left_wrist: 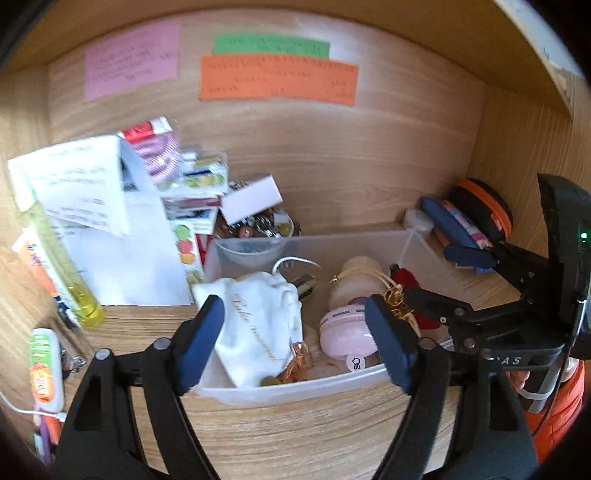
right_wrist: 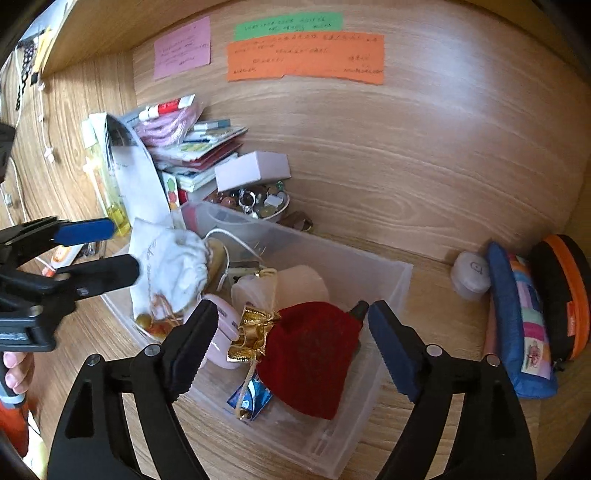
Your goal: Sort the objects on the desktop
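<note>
- We hold two grippers over one clear plastic bin (right_wrist: pixel 388 280) on the wooden desk (right_wrist: pixel 443 424). The left gripper (left_wrist: pixel 295 343) has its jaws spread wide above the bin's left end, with nothing between them.
- The right gripper (right_wrist: pixel 291 350) is also spread wide and empty, poised above the bin's right end.
- Inside the bin we count one white drawstring pouch (left_wrist: pixel 258 325) with script lettering on the left, and one dark red velvet pouch (right_wrist: pixel 314 358) with a gold ribbon on the right.
- Between the two pouches lie one pink round case (left_wrist: pixel 343 332), one pale cylinder (right_wrist: pixel 303 284) and a white cable (right_wrist: pixel 236 240).
- On the back wall we count three paper notes: one pink note (right_wrist: pixel 183 46), one green note (right_wrist: pixel 288 26) and one orange note (right_wrist: pixel 306 57).
- Behind the bin sits one small bowl (right_wrist: pixel 258 203) of trinkets, with one pale box (right_wrist: pixel 253 170) resting on it.
- Right of the bin lean two zip cases, one blue pencil case (right_wrist: pixel 517 325) and one black and orange case (right_wrist: pixel 565 291), beside one small white jar (right_wrist: pixel 471 278).
- A stack of papers and booklets (left_wrist: pixel 110 221) lies to the left.
</note>
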Motion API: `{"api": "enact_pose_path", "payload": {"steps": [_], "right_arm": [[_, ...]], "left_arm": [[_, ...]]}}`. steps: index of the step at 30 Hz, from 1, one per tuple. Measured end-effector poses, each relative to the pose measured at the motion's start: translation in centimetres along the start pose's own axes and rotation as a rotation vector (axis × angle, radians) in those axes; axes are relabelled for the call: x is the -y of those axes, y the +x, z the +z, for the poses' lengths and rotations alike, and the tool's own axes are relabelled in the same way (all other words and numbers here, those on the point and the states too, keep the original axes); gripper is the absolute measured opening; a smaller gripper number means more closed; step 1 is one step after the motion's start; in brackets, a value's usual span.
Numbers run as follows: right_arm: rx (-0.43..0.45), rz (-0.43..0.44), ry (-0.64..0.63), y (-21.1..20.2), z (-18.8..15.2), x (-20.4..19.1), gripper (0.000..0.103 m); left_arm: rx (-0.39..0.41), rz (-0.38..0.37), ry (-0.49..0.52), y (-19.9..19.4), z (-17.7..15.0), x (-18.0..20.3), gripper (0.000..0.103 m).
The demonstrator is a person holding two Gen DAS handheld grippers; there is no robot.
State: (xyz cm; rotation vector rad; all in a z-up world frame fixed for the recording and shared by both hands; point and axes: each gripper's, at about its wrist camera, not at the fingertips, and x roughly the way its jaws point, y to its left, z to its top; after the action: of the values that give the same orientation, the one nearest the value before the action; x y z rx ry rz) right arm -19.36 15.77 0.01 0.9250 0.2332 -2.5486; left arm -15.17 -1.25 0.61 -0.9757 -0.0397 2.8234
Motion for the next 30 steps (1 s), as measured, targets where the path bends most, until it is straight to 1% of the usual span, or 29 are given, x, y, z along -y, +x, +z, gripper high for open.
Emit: {"api": "enact_pose_path", "payload": {"steps": [2, 4, 6, 9, 10, 11, 15, 19, 24, 30], "right_arm": [[0.017, -0.014, 0.003, -0.9, 0.2, -0.2, 0.083], [0.039, -0.024, 0.002, -2.1, 0.2, -0.5, 0.084], [0.055, -0.026, 0.006, -3.1, 0.3, -0.8, 0.085], [0.091, -0.032, 0.021, -5.1, 0.3, -1.2, 0.096], [0.108, -0.037, 0.025, -5.8, 0.3, -1.5, 0.101], [0.130, -0.043, 0.027, -6.7, 0.3, -1.7, 0.103], [0.183, -0.057, 0.019, -9.4, -0.1, -2.9, 0.103], [0.217, -0.061, 0.022, -11.6, -1.4, -4.2, 0.103], [0.244, -0.090, 0.042, -13.3, -3.2, -5.1, 0.103], [0.255, -0.122, 0.087, -14.4, -5.1, -5.7, 0.103]], "left_arm": [[0.026, 0.028, -0.016, -1.3, 0.0, -0.2, 0.094], [0.053, 0.046, -0.025, -2.4, -0.2, -0.3, 0.095], [0.066, 0.048, -0.026, -3.4, -0.3, -0.2, 0.095], [0.084, 0.052, -0.030, -4.9, -0.7, 0.0, 0.097], [0.091, 0.055, -0.029, -5.4, -0.8, 0.1, 0.098], [0.098, 0.056, -0.029, -5.9, -1.1, 0.1, 0.098], [0.127, 0.051, -0.039, -7.8, -1.9, 0.5, 0.100], [0.153, 0.075, -0.045, -9.2, -3.0, 1.1, 0.101], [0.186, 0.106, -0.021, -11.0, -4.4, 2.4, 0.101], [0.218, 0.111, -0.023, -12.4, -5.7, 3.1, 0.102]]}}
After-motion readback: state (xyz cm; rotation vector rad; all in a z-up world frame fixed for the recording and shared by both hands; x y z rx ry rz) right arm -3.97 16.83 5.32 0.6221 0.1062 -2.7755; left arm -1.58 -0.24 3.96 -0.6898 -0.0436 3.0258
